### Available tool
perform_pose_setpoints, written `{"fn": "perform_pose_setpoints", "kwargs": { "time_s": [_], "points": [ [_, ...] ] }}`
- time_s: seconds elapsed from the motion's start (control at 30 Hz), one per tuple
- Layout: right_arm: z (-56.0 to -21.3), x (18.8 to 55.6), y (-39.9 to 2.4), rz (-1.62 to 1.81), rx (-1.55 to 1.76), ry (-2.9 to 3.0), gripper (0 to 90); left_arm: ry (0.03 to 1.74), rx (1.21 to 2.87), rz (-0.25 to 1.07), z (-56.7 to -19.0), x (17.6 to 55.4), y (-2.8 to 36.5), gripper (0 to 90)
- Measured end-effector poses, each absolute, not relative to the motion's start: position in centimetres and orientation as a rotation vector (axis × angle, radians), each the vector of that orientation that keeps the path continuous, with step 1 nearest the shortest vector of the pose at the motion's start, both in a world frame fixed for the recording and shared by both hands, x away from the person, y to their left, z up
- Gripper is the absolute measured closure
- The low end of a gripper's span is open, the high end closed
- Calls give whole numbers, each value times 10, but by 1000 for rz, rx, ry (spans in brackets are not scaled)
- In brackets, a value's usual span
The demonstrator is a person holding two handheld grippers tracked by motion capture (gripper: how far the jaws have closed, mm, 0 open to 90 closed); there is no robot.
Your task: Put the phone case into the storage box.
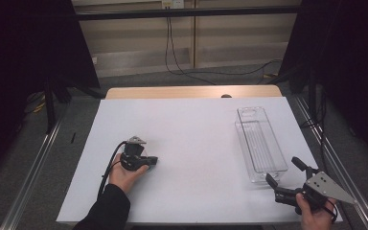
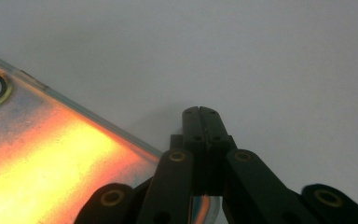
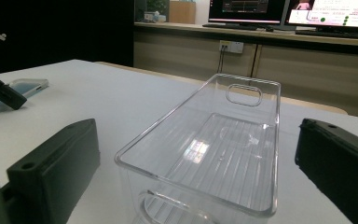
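Left gripper [image 1: 148,161] rests low on the white table cover [image 1: 191,139], left of centre, jaws closed flat against each other with nothing between them. In the left gripper view its closed tips [image 2: 200,114] lie on the white surface, just beside the edge of a flat, glossy phone-like slab [image 2: 51,158] that reflects orange and yellow; whether they touch cannot be told. The right gripper view shows the same slab [image 3: 25,86] lying flat at far left.

No legible brand, label or writing on any item; the monitors [image 3: 307,10] behind the table are too small to read.

Clear plastic bin [image 1: 259,143], oblong, ribbed floor, cut-out handle at its far end, stands upright and empty at the table's right side.

Right gripper [image 1: 287,176] sits at the bin's near end, jaws spread wide, gripping nothing. Its jaws flank the bin [image 3: 209,149] without touching.
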State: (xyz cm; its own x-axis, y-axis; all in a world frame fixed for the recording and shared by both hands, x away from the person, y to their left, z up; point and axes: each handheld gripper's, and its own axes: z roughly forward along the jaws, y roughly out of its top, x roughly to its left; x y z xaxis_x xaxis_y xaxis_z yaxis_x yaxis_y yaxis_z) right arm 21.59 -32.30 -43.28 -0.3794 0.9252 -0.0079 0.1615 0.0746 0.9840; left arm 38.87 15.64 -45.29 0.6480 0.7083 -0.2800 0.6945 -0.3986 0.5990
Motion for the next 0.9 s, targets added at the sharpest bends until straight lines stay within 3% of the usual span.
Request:
{"fn": "perform_pose_setpoints", "kwargs": {
  "time_s": [0.9],
  "points": [
    [-432, 215, -323, 1380, 1092, 1649, 0, 1070, 2175, 5, -451, 380, 168, 900]
  ]
}}
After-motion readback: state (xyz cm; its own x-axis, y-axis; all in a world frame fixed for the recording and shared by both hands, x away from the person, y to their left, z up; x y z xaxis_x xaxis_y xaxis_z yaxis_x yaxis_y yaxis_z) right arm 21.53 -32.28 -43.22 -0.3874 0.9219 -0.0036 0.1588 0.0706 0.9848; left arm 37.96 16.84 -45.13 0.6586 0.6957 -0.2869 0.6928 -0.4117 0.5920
